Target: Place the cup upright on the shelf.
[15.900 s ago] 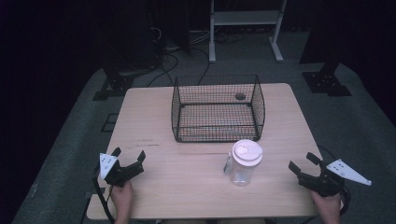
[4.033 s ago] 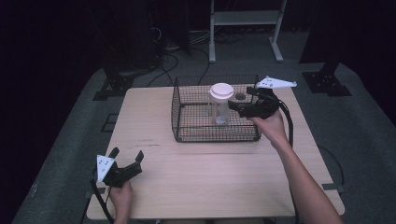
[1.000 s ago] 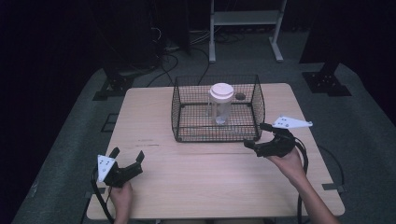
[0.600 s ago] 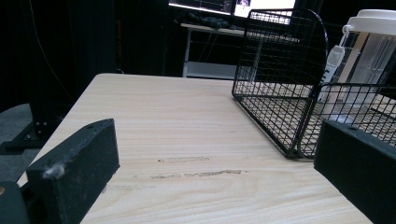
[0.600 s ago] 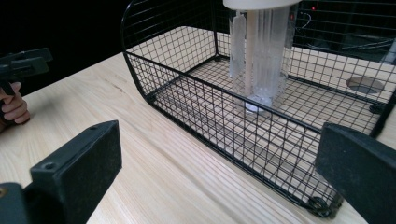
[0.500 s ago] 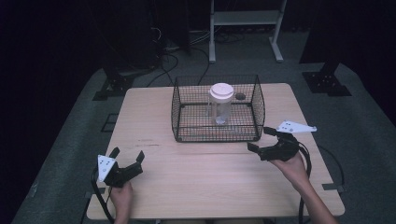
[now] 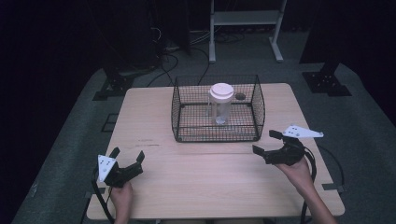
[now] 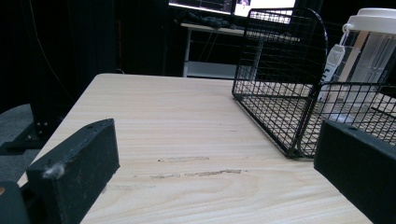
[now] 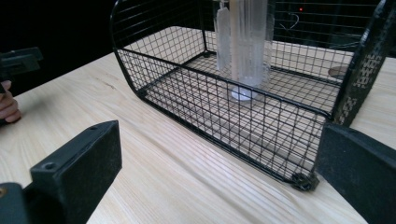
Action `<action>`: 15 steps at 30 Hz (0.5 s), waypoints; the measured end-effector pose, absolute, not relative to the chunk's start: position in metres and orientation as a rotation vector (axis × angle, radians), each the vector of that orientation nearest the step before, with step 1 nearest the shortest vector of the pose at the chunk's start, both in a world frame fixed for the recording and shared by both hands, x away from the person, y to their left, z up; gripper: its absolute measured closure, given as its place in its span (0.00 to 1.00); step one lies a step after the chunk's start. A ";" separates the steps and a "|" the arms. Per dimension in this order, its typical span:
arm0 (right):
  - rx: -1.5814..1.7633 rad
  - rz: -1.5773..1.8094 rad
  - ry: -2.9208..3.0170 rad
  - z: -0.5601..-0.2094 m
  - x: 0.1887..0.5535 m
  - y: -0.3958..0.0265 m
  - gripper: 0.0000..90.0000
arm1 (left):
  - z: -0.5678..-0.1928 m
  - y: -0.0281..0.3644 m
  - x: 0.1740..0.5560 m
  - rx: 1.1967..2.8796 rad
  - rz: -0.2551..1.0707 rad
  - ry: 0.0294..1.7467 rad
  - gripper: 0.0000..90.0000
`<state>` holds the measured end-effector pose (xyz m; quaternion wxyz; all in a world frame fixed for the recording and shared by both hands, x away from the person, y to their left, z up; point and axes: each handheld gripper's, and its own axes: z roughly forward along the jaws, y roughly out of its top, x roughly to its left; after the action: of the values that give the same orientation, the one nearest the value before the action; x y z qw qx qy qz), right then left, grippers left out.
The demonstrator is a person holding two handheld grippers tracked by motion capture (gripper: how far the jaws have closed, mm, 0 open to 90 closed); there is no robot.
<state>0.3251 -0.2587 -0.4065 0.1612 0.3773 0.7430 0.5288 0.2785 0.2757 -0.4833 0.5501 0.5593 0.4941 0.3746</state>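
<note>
Ahead of the right tongs (image 7: 269, 143) and a little to their left, the clear cup (image 7: 221, 103) with its white lid (image 7: 221, 90) stands upright inside the black wire basket (image 7: 217, 135), near the middle of the basket floor. Both tongs are released: the right pair hangs just short of the basket's near wall with jaws spread and nothing between them, and the left tongs (image 7: 127, 159) rest well apart at the near left of the table (image 7: 196, 182), jaws likewise wide.

The cup looks like thin, see-through plastic and seems empty, so it should be light and fairly stiff, yet likely to flex or slip under a hard squeeze. Its smooth, ribbed wall (image 9: 243, 42) offers little friction. The safest hold is probably across the body just beneath the lid, where the rim stiffens it, approached from above over the basket's open top. A grip on the lid alone could pop it off.
</note>
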 end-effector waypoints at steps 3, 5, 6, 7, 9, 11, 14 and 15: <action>1.082 1.505 2.118 -0.409 0.323 -0.261 0.00 | -0.483 0.276 0.278 1.325 0.887 1.169 0.00; 1.087 1.508 2.115 -0.411 0.321 -0.262 0.00 | -0.483 0.276 0.278 1.325 0.887 1.170 0.00; 1.090 1.509 2.113 -0.411 0.320 -0.263 0.00 | -0.483 0.276 0.278 1.324 0.887 1.170 0.00; 1.090 1.509 2.107 -0.413 0.318 -0.265 0.00 | -0.483 0.276 0.278 1.324 0.888 1.169 0.00; 1.093 1.511 2.104 -0.415 0.316 -0.267 0.00 | -0.483 0.275 0.278 1.325 0.888 1.169 0.00; 1.099 1.511 2.108 -0.417 0.314 -0.268 0.00 | -0.483 0.275 0.278 1.325 0.888 1.168 0.00; 1.102 1.521 2.108 -0.419 0.312 -0.268 0.00 | -0.483 0.275 0.278 1.325 0.890 1.168 0.00; 1.098 1.515 2.108 -0.420 0.309 -0.268 0.00 | -0.483 0.275 0.278 1.326 0.891 1.168 0.00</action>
<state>0.3095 -0.2679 -0.4202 0.1608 0.3844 0.7381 0.5306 0.2785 0.2751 -0.4833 0.5491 0.5600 0.4934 0.3761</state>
